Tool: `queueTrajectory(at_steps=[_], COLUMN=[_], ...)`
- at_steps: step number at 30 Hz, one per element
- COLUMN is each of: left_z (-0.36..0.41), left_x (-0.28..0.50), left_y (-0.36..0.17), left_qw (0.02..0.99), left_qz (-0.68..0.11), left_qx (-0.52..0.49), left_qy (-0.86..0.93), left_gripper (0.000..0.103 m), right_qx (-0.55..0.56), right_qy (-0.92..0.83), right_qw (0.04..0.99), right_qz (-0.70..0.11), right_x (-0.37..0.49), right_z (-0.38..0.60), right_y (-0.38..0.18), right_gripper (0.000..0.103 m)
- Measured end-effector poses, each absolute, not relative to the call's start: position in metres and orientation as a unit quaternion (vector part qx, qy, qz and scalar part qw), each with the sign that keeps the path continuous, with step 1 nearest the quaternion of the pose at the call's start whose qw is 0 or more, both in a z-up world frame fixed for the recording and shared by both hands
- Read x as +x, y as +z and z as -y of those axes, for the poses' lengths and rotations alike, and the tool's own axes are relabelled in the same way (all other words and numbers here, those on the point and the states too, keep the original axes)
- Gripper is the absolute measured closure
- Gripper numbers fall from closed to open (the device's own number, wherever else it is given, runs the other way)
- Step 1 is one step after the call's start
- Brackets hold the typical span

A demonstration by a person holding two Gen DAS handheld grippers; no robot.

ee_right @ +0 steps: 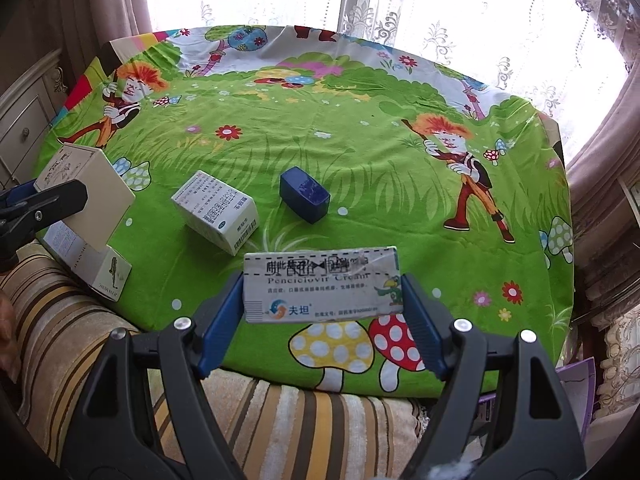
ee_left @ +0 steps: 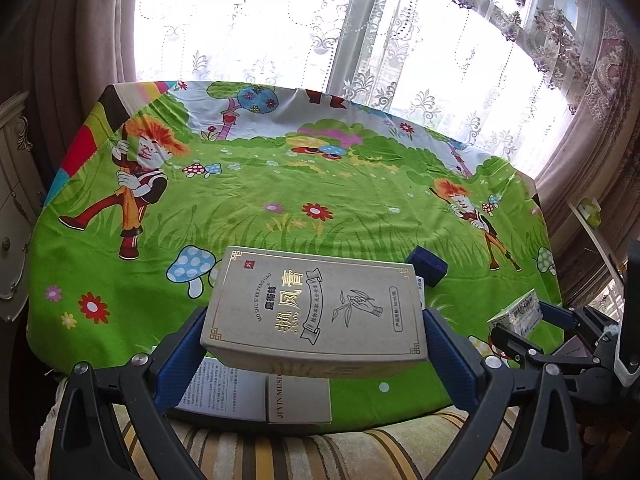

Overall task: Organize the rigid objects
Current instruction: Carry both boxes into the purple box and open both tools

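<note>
Penciclovir cream box (ee_right: 322, 286) lies crosswise in the right claw (ee_right: 322, 312), pads pressed on both short ends, raised over the desk's (ee_right: 360, 152) near edge. Left claw (ee_left: 314, 344) likewise clamps the grey ointment box (ee_left: 316, 308), to its left.

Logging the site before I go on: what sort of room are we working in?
Most likely a room in a home, perhaps a bedroom or sitting room. A cartoon-print cloth covers the work surface, lace curtains hang at a big window, and a carved cream dresser stands alongside.
</note>
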State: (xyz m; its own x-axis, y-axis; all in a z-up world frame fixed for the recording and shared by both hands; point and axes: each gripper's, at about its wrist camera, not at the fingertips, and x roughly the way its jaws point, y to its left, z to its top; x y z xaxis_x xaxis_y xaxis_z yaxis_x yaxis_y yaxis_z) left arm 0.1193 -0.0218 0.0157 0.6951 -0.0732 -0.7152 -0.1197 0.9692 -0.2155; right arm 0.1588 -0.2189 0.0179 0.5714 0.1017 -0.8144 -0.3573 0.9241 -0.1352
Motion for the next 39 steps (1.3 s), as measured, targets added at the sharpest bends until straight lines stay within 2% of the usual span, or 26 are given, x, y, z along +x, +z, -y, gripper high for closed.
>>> queueTrajectory(at_steps=[18, 39], left_z=[0.091, 0.238], left_x=[0.087, 0.062], left_y=[0.052, 0.058], left_qw=[0.918, 0.880], left_qz=[-0.380, -0.406], left_qx=[-0.083, 0.021], left_qy=[-0.073, -0.245], left_gripper=[0.002, 0.002], right_qx=[-0.100, -0.012], right_qy=[0.100, -0.036], right_qw=[0.901, 0.917], right_qz=[-0.409, -0.397], right_x=[0.100, 0.062], right_z=[0.273, 0.416], right_y=[0.060, 0.080], right_gripper=[0.024, 0.024])
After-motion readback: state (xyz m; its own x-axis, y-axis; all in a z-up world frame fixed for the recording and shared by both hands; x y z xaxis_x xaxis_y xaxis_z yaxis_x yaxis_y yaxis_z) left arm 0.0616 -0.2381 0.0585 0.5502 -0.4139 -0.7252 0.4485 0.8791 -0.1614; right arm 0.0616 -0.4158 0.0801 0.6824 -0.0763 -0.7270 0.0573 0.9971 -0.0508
